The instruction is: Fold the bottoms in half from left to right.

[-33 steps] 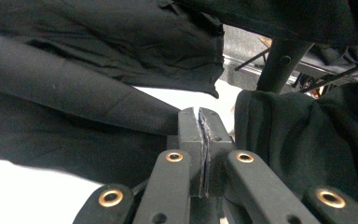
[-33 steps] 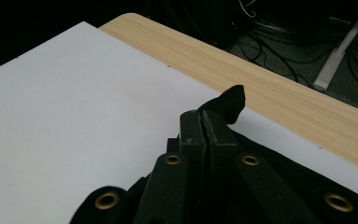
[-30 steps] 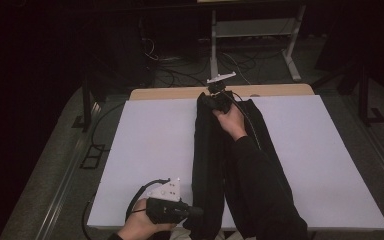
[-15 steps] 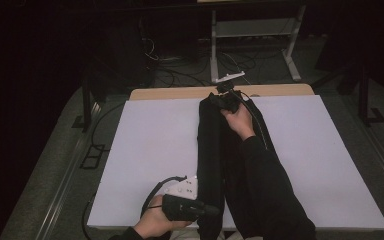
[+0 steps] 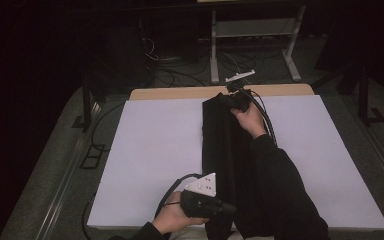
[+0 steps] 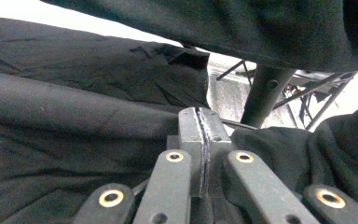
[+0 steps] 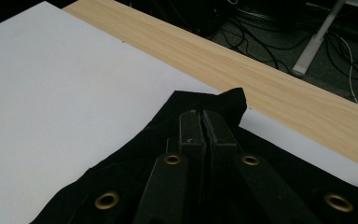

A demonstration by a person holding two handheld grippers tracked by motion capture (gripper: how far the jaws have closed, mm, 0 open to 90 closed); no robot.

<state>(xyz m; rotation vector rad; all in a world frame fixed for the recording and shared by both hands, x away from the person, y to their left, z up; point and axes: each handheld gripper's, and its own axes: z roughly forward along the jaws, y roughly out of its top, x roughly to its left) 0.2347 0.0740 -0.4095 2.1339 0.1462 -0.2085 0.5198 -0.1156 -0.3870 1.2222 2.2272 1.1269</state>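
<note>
At the near edge of the bench (image 5: 150, 150), the left gripper (image 5: 226, 208) lies low, held in the person's left hand (image 5: 172, 217), with its grey three-cornered plate (image 5: 202, 185) on top. Its tips reach into the near end of a long black cloth (image 5: 220, 150). In the left gripper view the two jaws stand pressed together, and a thin edge of the dark fabric seems to sit in the seam between them — the folds of the cloth (image 6: 74, 116) lie all around the tips.

The cloth lies as a narrow folded strip on the white sheet (image 5: 150, 130) that covers the bench, and it runs from the near edge straight to the far edge. The person's right arm, in a black sleeve (image 5: 275, 190), lies along the strip on its right side.

At the far end, the right hand (image 5: 250, 117) holds the right gripper (image 5: 230, 99) over the top corner of the cloth. In the right gripper view the jaws are closed tight on the far hem of the cloth (image 7: 214, 100), just before the bare wooden strip (image 7: 261, 65) of the bench.

Behind the bench, on the dark floor, there are cables (image 5: 180, 60) and a pale metal frame (image 5: 252, 30).
</note>
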